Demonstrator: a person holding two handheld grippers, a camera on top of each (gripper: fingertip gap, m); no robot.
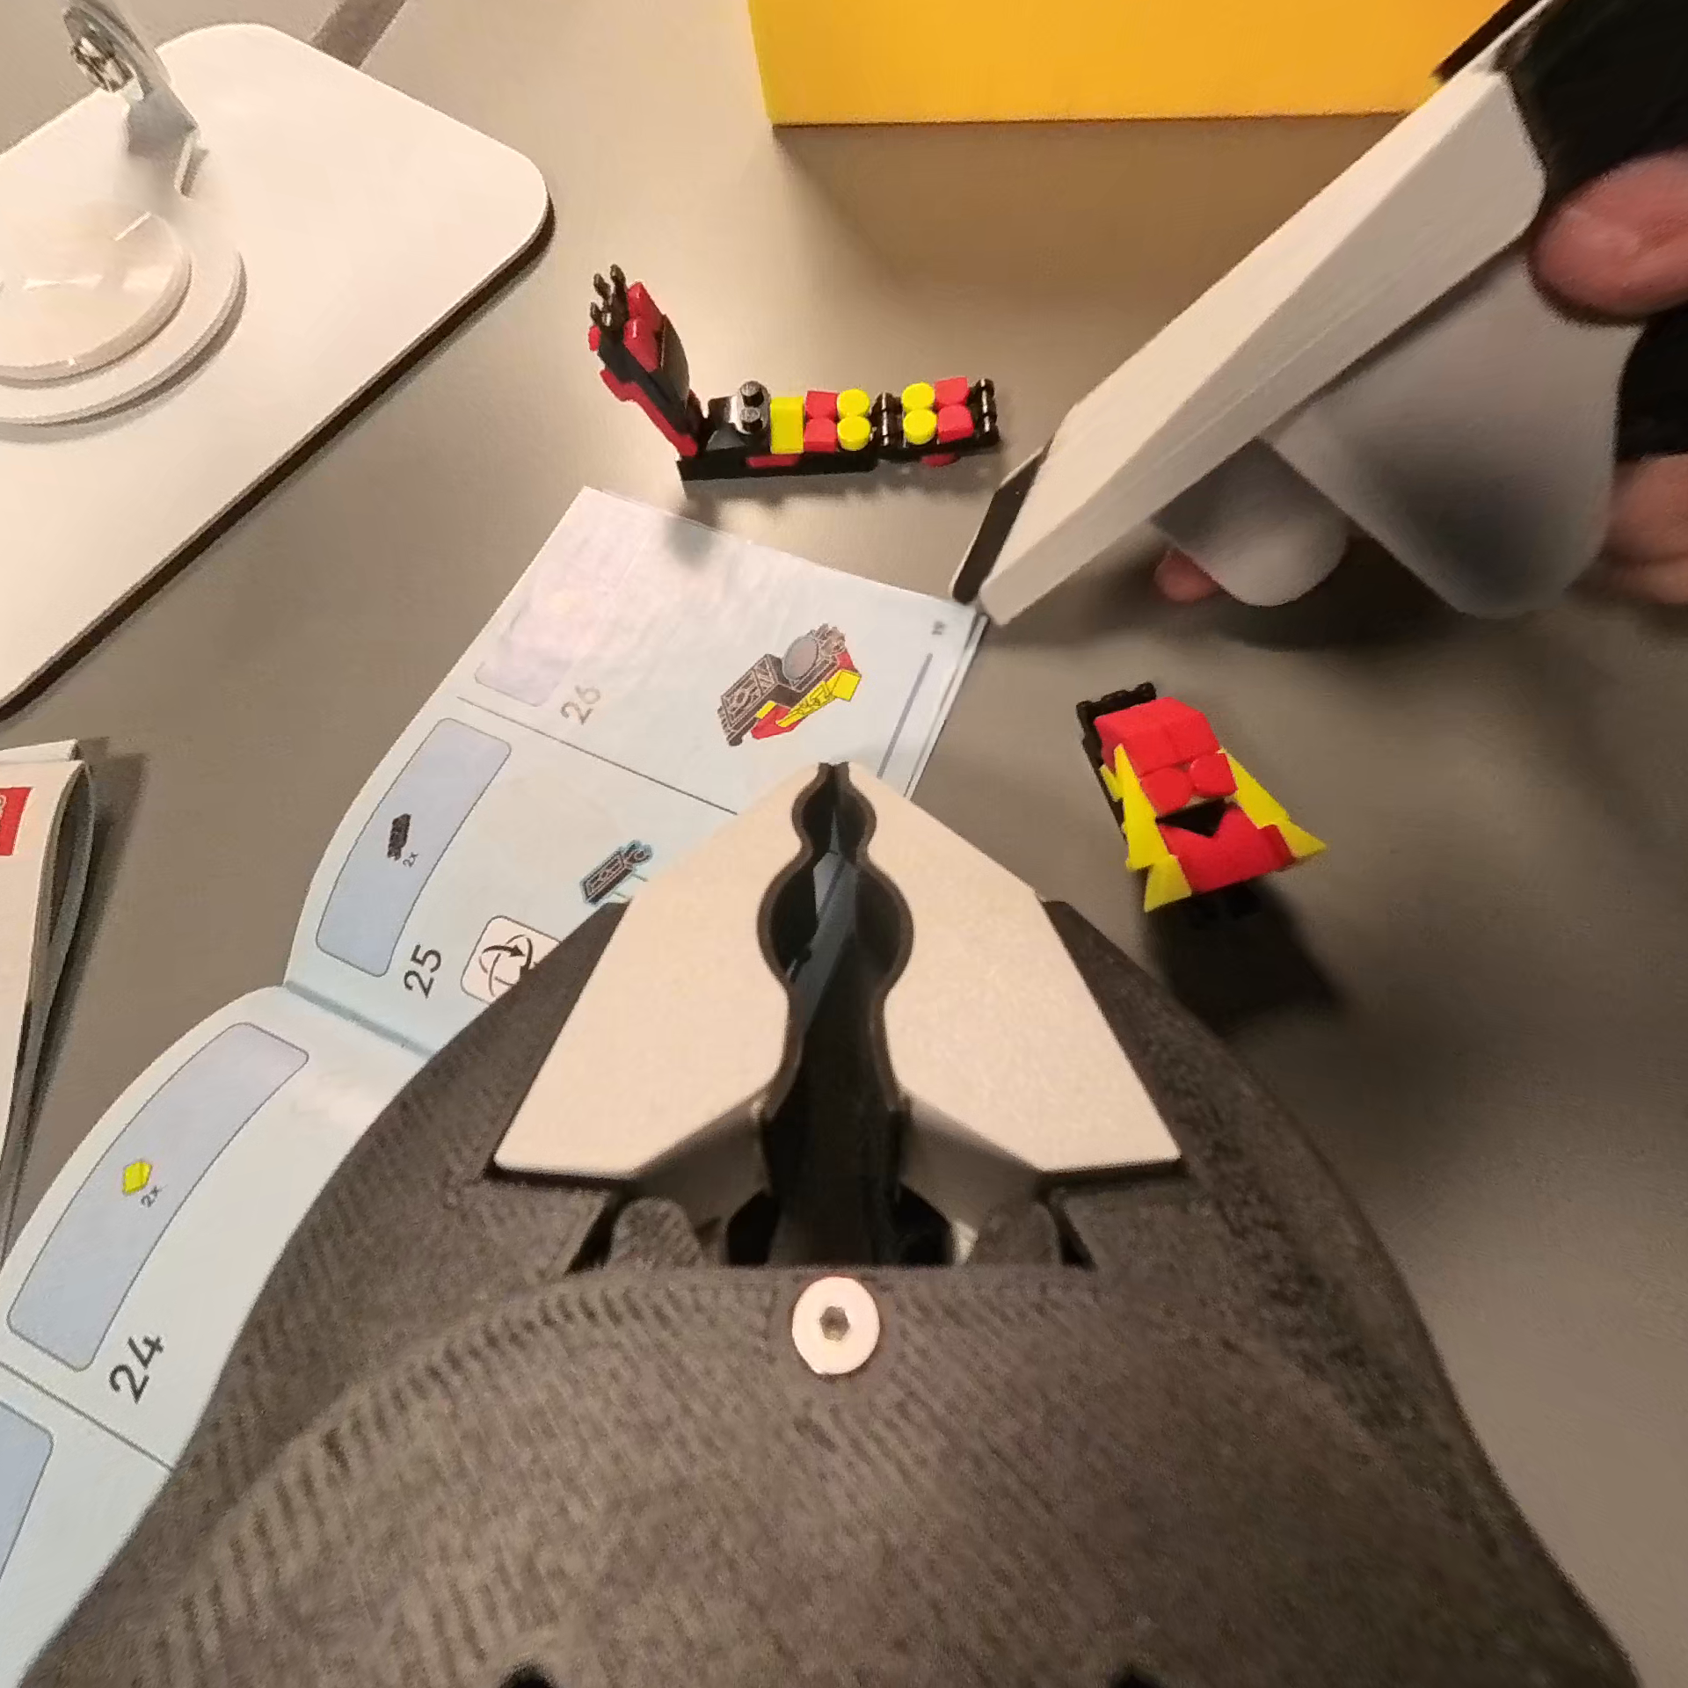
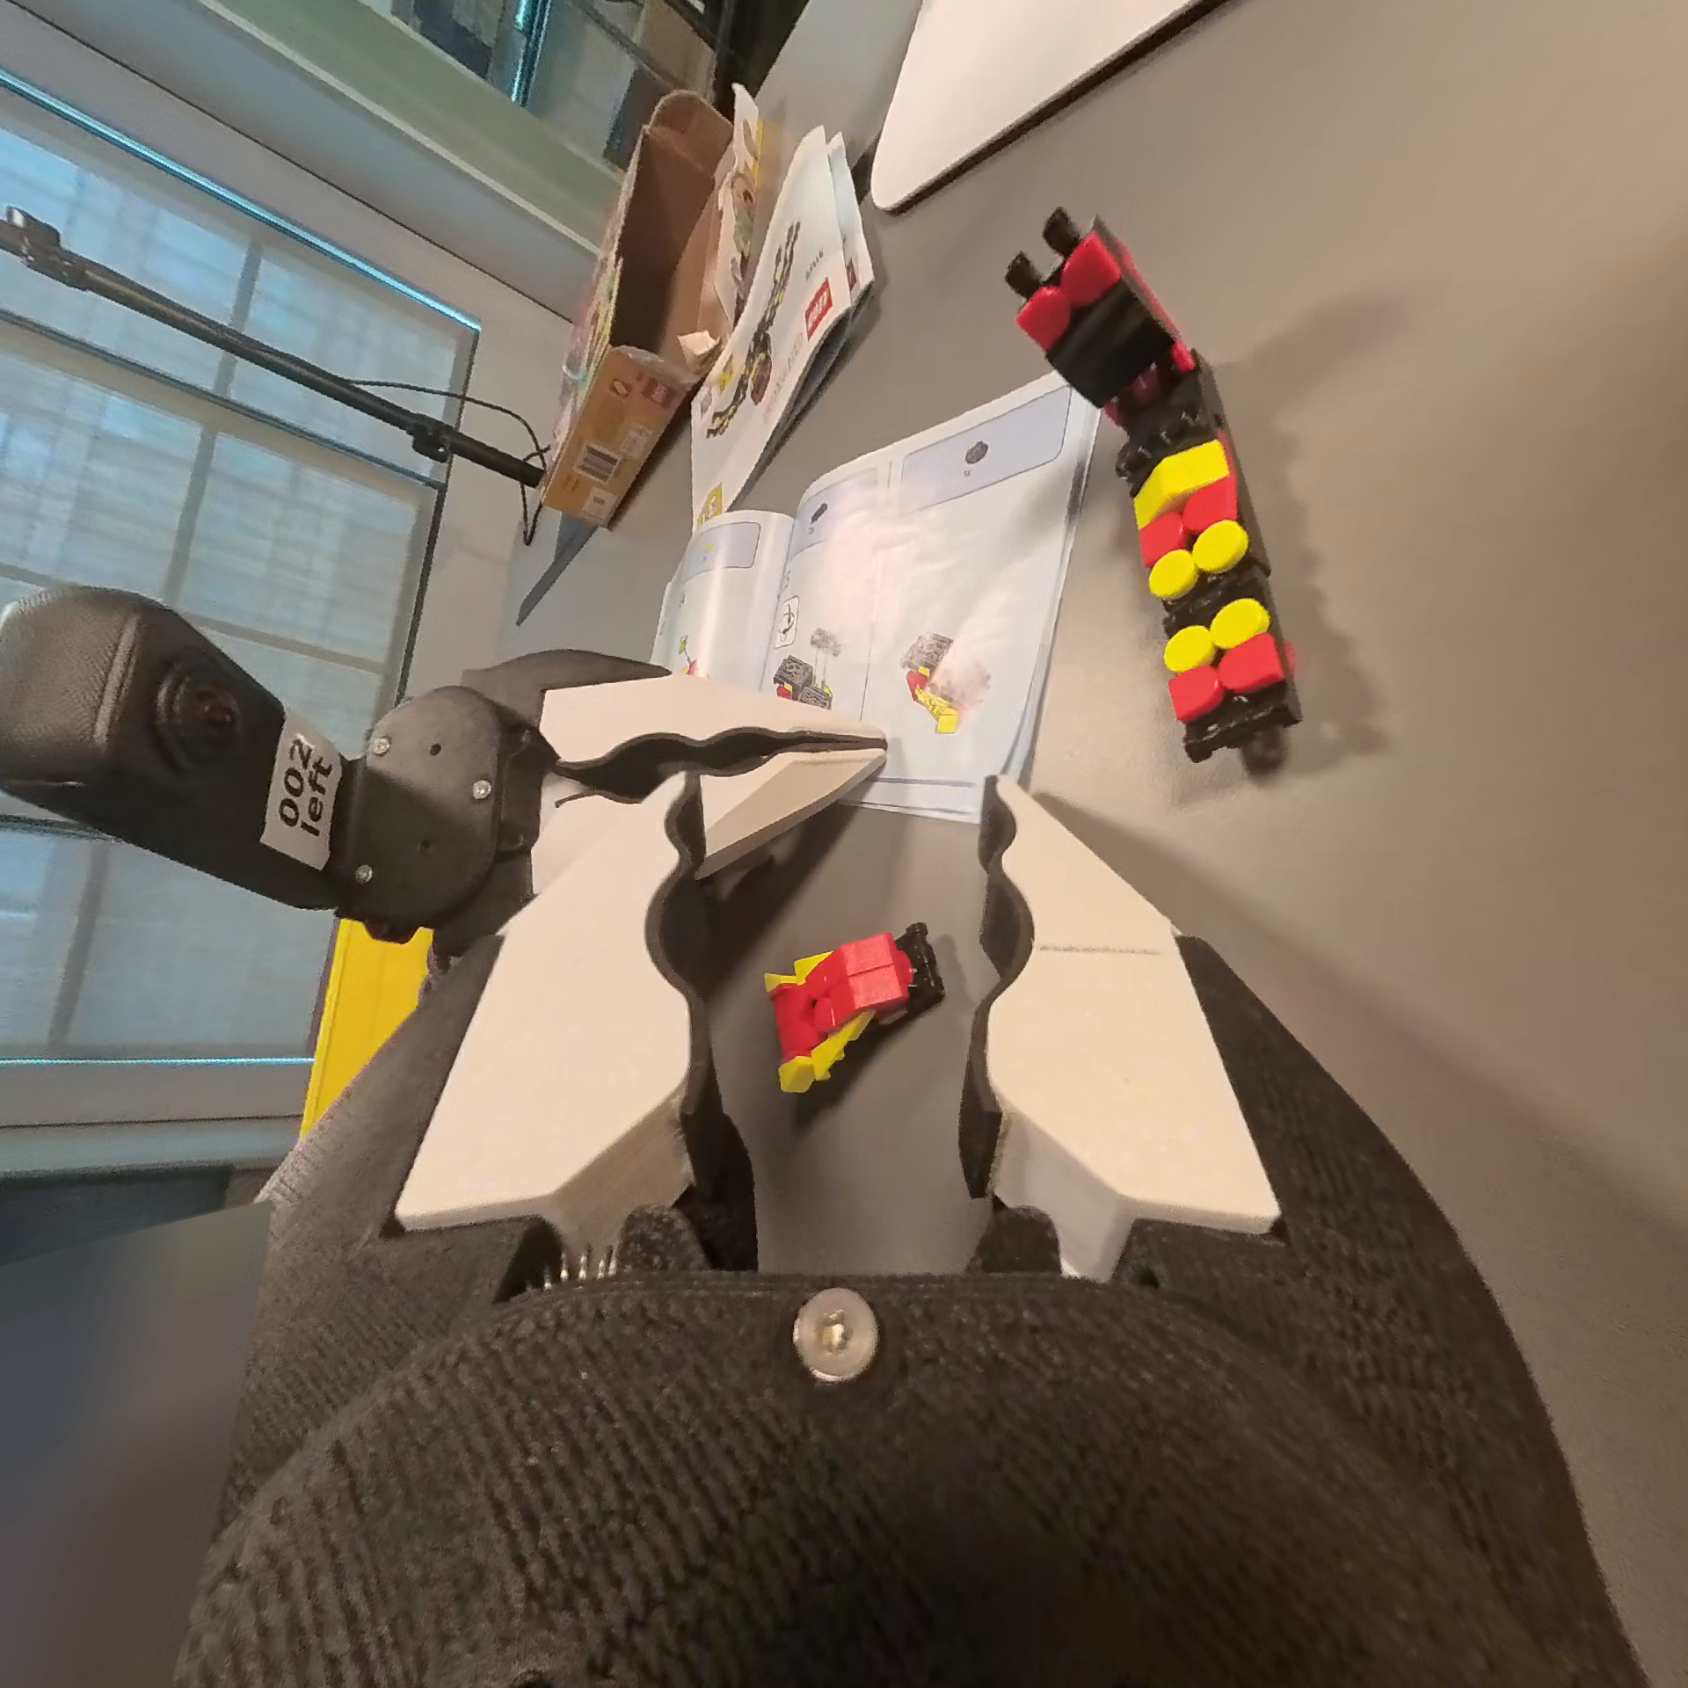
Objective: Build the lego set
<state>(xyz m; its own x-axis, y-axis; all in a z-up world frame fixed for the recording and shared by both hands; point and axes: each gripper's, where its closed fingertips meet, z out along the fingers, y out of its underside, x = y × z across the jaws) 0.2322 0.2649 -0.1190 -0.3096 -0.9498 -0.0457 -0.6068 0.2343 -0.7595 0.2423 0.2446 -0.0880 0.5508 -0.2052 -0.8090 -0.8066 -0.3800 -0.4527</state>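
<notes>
A long black, red and yellow lego assembly (image 1: pixel 822 416) with a raised end lies on the grey table; it also shows in the right wrist view (image 2: pixel 1187 511). A small red, yellow and black assembly (image 1: pixel 1187 804) lies apart from it. My right gripper (image 2: pixel 845 804) is open, low over the table, and the small assembly (image 2: pixel 849 1005) lies between its fingers, untouched. My left gripper (image 1: pixel 833 775) is shut and hovers over the open instruction booklet (image 1: pixel 639 667). I see nothing held in it. The left gripper (image 2: pixel 872 738) shows side-on in the right wrist view.
A white stand base (image 1: pixel 274 228) sits at the far left. A yellow box (image 1: pixel 1096 55) stands at the back. A second booklet (image 1: pixel 46 868) lies at the left edge, and a cardboard box (image 2: pixel 639 301) beyond it. A hand holds the right gripper (image 1: pixel 991 571). Left tips to right tips: about 4 cm.
</notes>
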